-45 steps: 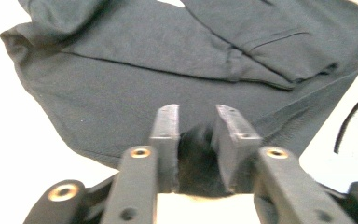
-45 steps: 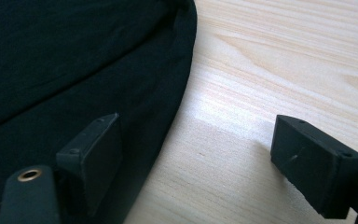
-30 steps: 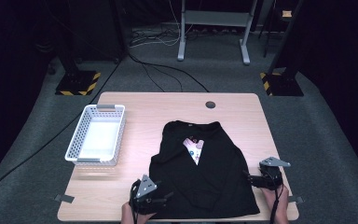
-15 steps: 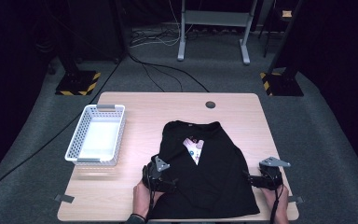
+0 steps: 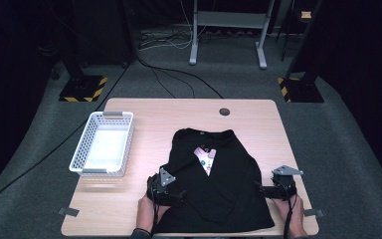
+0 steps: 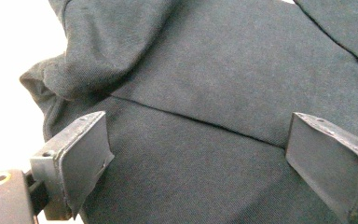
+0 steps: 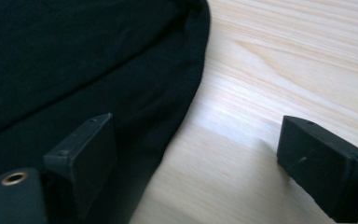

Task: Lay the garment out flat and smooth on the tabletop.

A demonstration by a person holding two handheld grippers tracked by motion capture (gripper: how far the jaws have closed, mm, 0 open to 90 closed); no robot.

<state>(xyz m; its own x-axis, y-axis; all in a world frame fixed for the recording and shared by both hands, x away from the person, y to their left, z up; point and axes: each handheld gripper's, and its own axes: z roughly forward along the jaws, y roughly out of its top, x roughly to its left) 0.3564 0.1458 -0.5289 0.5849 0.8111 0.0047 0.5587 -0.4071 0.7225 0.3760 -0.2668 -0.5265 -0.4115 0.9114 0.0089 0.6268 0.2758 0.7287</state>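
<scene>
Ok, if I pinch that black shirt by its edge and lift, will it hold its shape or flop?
Probably flop: the shirt is thin knit, already folded and bunched at its left edge. It looks light, so it should lift easily. On the smooth table it will likely slide and wrinkle if pushed.

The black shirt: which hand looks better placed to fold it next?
Probably the left gripper: its open jaws sit over the black shirt. The right gripper straddles the shirt's edge, half over the bare table.
</scene>
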